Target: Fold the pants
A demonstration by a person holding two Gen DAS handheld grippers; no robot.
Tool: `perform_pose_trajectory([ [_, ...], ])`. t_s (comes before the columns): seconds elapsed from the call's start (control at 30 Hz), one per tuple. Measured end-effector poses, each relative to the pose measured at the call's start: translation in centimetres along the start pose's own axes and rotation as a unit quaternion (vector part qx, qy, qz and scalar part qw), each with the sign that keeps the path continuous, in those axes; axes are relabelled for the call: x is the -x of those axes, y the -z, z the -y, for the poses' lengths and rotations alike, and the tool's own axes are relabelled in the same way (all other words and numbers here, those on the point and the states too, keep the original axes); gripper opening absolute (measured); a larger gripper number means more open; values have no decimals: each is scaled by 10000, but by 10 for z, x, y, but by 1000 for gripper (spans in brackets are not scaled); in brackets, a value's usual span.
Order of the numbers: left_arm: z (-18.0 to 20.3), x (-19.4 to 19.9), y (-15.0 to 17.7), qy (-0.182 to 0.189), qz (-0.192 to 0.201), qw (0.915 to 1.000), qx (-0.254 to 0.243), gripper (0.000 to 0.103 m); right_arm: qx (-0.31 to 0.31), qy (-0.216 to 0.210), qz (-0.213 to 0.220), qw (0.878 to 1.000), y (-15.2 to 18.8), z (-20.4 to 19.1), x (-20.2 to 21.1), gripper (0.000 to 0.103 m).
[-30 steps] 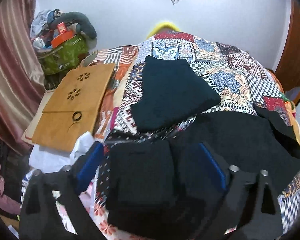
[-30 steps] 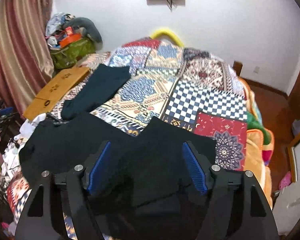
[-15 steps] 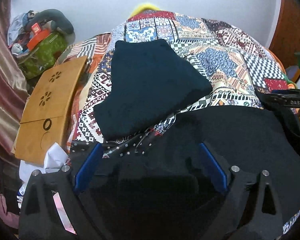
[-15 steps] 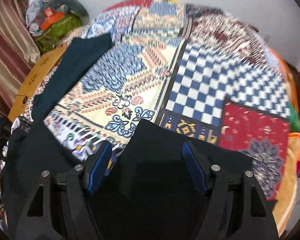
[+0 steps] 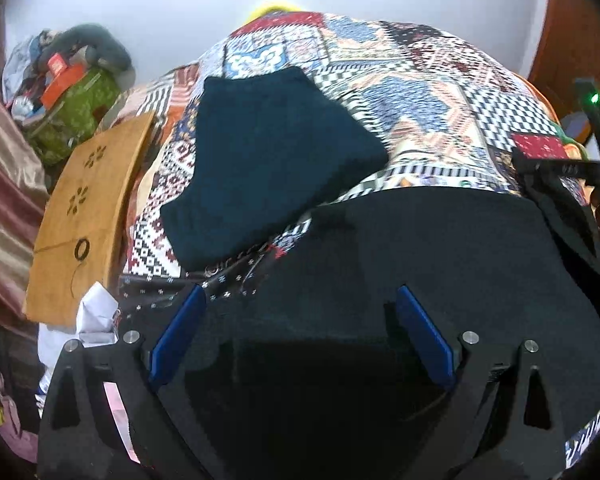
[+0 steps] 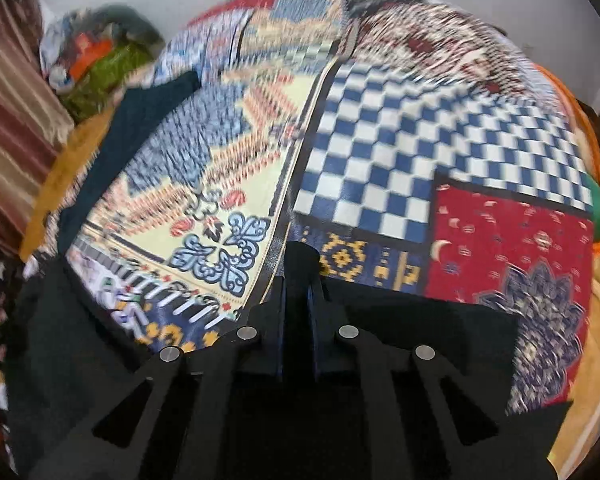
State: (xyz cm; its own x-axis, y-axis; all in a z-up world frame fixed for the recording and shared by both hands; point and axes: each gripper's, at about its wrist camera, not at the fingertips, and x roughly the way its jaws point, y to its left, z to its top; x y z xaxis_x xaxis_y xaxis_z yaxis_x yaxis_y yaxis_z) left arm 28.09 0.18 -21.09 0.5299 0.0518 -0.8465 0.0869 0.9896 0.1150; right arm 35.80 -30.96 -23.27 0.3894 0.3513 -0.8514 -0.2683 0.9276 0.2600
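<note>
A: While the black pants (image 5: 440, 264) lie spread on the patchwork bedspread (image 5: 440, 92), how far along is the fold?

B: Barely begun, by the look of it. The right gripper (image 6: 300, 276) has just been closing, and its jaws now pinch a ridge of black cloth that stands up between them.

A: And the left gripper (image 5: 298, 320)?

B: Its blue pads (image 5: 176, 336) stand wide apart, gripping nothing; the pants lie flat under and between them.

A: Is anything finished?

B: A dark teal folded garment (image 5: 268, 160) rests beyond the left fingertips, apart from the pants; it looks done.

A: What remains?

B: Probably the left grip, then the folds themselves.
</note>
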Motion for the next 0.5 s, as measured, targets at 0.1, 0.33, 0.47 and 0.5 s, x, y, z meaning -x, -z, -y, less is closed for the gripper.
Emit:
perform_pose_trajectory([
  [0.1, 12, 6, -1, 37, 33, 9999, -160, 97, -66, 0, 410, 9991, 3, 11, 42, 8],
  [0.33, 61, 12, 6, 491, -98, 9960, -736, 97, -80, 85, 1285, 9916, 4, 36, 157, 8],
  [0.47, 92, 12, 13, 603, -219, 9927, -1017, 97, -172, 204, 1821, 9829, 15, 47, 215, 8],
  [0.5, 101, 13, 15, 661, -248, 9918, -1067, 97, -176, 265, 1890, 9815, 22, 50, 224, 8],
])
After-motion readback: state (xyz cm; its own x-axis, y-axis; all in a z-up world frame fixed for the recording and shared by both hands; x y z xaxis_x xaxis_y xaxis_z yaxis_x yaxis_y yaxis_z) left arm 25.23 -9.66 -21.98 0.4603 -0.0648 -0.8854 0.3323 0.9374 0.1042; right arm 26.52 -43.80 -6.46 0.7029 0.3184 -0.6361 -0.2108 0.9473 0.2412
